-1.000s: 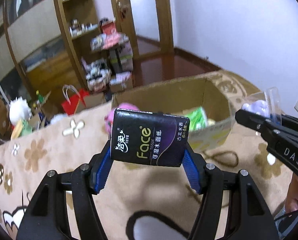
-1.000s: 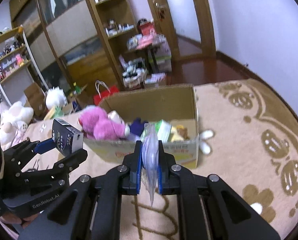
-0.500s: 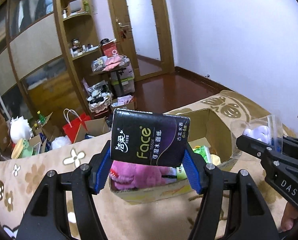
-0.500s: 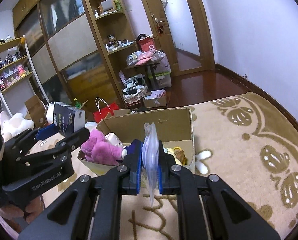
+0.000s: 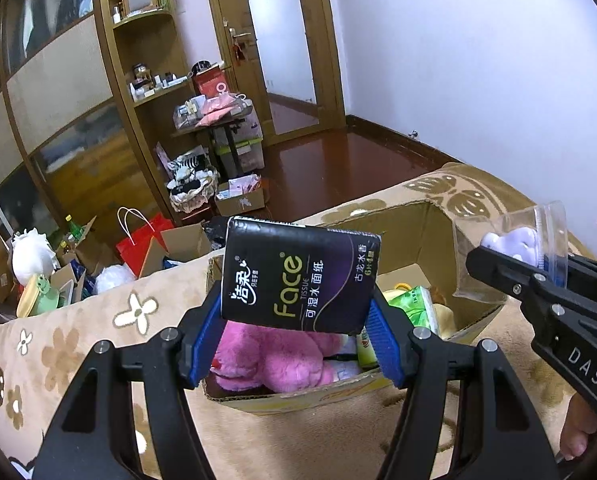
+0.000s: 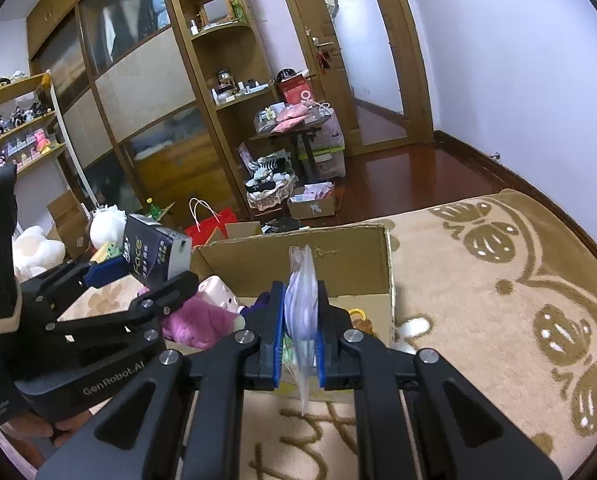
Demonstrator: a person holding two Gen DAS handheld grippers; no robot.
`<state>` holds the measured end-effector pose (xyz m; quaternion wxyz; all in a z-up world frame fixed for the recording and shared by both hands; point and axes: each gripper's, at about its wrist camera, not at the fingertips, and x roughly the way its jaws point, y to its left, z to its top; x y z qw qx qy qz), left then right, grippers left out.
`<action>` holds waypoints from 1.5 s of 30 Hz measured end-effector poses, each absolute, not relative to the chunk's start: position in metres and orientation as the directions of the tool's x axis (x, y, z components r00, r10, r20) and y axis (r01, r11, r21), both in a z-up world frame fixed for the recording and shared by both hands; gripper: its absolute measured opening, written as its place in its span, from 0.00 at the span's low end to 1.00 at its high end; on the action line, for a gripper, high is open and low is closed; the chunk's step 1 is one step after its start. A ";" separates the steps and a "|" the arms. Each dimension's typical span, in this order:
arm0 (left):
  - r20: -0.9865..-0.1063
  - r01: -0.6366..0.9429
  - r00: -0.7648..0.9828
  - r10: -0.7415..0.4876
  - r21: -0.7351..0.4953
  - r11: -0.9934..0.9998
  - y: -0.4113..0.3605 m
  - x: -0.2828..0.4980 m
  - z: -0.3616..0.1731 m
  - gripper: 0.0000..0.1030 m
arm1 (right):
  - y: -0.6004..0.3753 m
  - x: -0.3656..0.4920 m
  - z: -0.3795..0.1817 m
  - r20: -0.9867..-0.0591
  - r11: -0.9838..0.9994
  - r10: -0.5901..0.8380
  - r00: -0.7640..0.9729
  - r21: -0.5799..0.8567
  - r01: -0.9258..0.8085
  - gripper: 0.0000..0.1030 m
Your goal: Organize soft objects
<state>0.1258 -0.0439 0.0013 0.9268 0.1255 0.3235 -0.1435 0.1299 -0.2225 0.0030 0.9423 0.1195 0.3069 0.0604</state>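
Two grips I hold: my left gripper clamping a black rectangular tissue pack, right gripper pinching a clear plastic zip bag, open brown cardboard box at twelve o'clock, pink plush toy inside.

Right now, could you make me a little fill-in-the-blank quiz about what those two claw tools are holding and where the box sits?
1. The left gripper holds a black pack of ____.
2. The right gripper pinches a clear plastic ____.
3. A fluffy ____ plush toy lies in the cardboard box.
4. The box rests on a beige ____.

Missing words: tissues; bag; pink; blanket
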 end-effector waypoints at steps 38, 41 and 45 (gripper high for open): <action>-0.684 0.310 0.717 -0.130 0.145 0.940 -0.010 0.120 -0.008 0.83 | -0.238 0.148 -0.019 -0.570 0.927 0.239 0.786 0.374 -0.010 0.50; -0.659 0.293 0.742 -0.121 0.156 0.943 -0.002 0.104 -0.001 0.94 | -0.238 0.141 -0.011 -0.577 0.932 0.229 0.784 0.362 -0.005 0.58; -0.644 0.271 0.757 -0.112 0.153 0.950 0.006 0.087 0.010 0.96 | -0.234 0.129 0.003 -0.587 0.948 0.209 0.783 0.317 -0.015 0.72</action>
